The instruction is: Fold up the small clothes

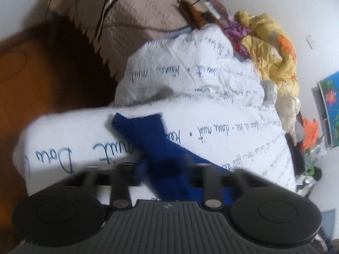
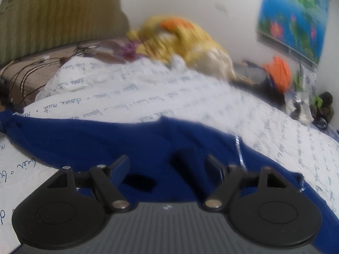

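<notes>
Item: royal-blue knit garment (image 2: 106, 139), spread on white script-printed quilt (image 2: 169, 97) over the bed for flat folding | right tongs (image 2: 167, 165) gaping, empty, poised above | left tongs (image 1: 161, 169) blurred, grip cannot tell.

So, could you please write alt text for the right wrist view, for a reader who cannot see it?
The right gripper, jaws open, hovers low over a blue garment spread on a white duvet printed with handwriting. Behind lie a yellow bundle of fabric and a flower poster on the wall.
</notes>
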Available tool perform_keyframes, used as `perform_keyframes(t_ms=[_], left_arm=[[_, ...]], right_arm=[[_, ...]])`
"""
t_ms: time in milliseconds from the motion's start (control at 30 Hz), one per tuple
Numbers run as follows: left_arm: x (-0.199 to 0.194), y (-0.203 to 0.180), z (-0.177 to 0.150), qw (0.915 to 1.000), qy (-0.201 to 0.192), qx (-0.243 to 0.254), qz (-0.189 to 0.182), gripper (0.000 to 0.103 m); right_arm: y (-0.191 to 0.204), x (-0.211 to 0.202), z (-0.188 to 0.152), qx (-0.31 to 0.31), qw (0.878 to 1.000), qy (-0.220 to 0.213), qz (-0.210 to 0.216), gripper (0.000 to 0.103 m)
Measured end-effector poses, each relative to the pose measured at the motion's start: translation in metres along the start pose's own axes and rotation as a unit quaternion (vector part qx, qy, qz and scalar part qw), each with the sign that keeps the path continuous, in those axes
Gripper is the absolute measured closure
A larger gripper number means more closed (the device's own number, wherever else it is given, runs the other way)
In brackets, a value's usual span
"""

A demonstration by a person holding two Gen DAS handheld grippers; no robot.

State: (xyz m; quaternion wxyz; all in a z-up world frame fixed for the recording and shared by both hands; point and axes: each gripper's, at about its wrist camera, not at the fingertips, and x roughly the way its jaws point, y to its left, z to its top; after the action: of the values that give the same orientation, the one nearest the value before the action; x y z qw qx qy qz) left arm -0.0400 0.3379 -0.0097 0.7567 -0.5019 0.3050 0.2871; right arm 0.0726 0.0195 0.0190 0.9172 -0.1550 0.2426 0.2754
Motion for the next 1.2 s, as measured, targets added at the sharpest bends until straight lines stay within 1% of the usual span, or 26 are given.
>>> perform_keyframes(t_ms=[33,67,133,200,267,300,367,433,467,500,533,600,633,667,733,767,833,867,933,967,1067,1167,1200], left_arm=[[0.003,0.002,0.000,0.9999,0.011,-0.007,-0.009,0.095],[0.003,0.003,-0.002,0.9998,0.012,-0.009,-0.012,0.095],[-0.002,-0.001,-0.007,0.9999,-0.011,0.011,-0.007,0.096],[-0.010,-0.011,-0.011,0.9980,-0.044,0.046,0.000,0.096],[-0.019,-0.028,-0.010,0.9925,-0.089,0.084,0.010,0.096],[-0.023,-0.038,-0.007,0.9888,-0.113,0.097,0.014,0.096],[-0.031,-0.059,0.002,0.9786,-0.165,0.120,0.023,0.096],[-0.036,-0.088,0.011,0.9598,-0.233,0.151,0.042,0.096],[-0.039,-0.108,0.015,0.9448,-0.274,0.171,0.055,0.096],[-0.040,-0.122,0.016,0.9337,-0.298,0.188,0.062,0.096],[-0.041,-0.142,0.016,0.9208,-0.323,0.207,0.068,0.096],[-0.040,-0.178,0.011,0.9029,-0.352,0.236,0.069,0.096],[-0.041,-0.197,0.006,0.8960,-0.362,0.249,0.065,0.096],[-0.041,-0.213,-0.002,0.8933,-0.359,0.266,0.054,0.096],[-0.043,-0.246,-0.027,0.8907,-0.331,0.312,0.003,0.096],[-0.042,-0.261,-0.044,0.8848,-0.316,0.341,-0.023,0.096],[-0.041,-0.288,-0.089,0.8654,-0.289,0.403,-0.069,0.096],[-0.040,-0.299,-0.110,0.8566,-0.275,0.427,-0.088,0.096],[-0.038,-0.319,-0.160,0.8387,-0.233,0.474,-0.132,0.096],[-0.037,-0.325,-0.181,0.8318,-0.215,0.490,-0.149,0.096],[-0.032,-0.340,-0.243,0.8083,-0.169,0.533,-0.184,0.096],[-0.028,-0.342,-0.298,0.7866,-0.133,0.566,-0.209,0.096],[-0.026,-0.339,-0.309,0.7811,-0.123,0.574,-0.213,0.096]], right_arm=[[-0.005,-0.003,-0.002,0.008,1.000,-0.001,-0.002,0.025],[-0.011,-0.006,-0.003,0.017,1.000,-0.001,-0.003,0.025],[-0.021,-0.013,-0.008,0.031,1.000,-0.002,-0.006,0.025],[-0.031,-0.021,-0.014,0.040,0.999,-0.002,-0.014,0.025],[-0.040,-0.029,-0.022,0.048,0.999,-0.001,-0.023,0.025],[-0.045,-0.033,-0.026,0.052,0.998,-0.001,-0.026,0.025],[-0.056,-0.043,-0.034,0.062,0.997,-0.001,-0.036,0.025],[-0.068,-0.053,-0.043,0.074,0.996,-0.001,-0.051,0.025],[-0.075,-0.057,-0.047,0.083,0.995,-0.002,-0.058,0.025],[-0.082,-0.062,-0.051,0.094,0.993,-0.002,-0.066,0.025],[-0.089,-0.066,-0.055,0.106,0.992,-0.002,-0.072,0.025],[-0.104,-0.074,-0.062,0.135,0.987,-0.003,-0.083,0.025],[-0.111,-0.078,-0.066,0.149,0.985,-0.005,-0.089,0.025],[-0.117,-0.081,-0.069,0.161,0.982,-0.008,-0.095,0.025],[-0.127,-0.088,-0.075,0.183,0.977,-0.013,-0.109,0.025],[-0.132,-0.092,-0.078,0.194,0.974,-0.017,-0.116,0.025],[-0.141,-0.100,-0.085,0.219,0.966,-0.026,-0.132,0.025],[-0.146,-0.105,-0.089,0.231,0.962,-0.031,-0.140,0.025],[-0.157,-0.112,-0.096,0.256,0.953,-0.041,-0.155,0.025],[-0.162,-0.116,-0.101,0.270,0.948,-0.044,-0.161,0.025],[-0.175,-0.121,-0.114,0.290,0.940,-0.035,-0.176,0.025],[-0.182,-0.129,-0.125,0.298,0.933,-0.032,-0.200,0.025],[-0.185,-0.133,-0.129,0.304,0.930,-0.034,-0.206,0.025]])
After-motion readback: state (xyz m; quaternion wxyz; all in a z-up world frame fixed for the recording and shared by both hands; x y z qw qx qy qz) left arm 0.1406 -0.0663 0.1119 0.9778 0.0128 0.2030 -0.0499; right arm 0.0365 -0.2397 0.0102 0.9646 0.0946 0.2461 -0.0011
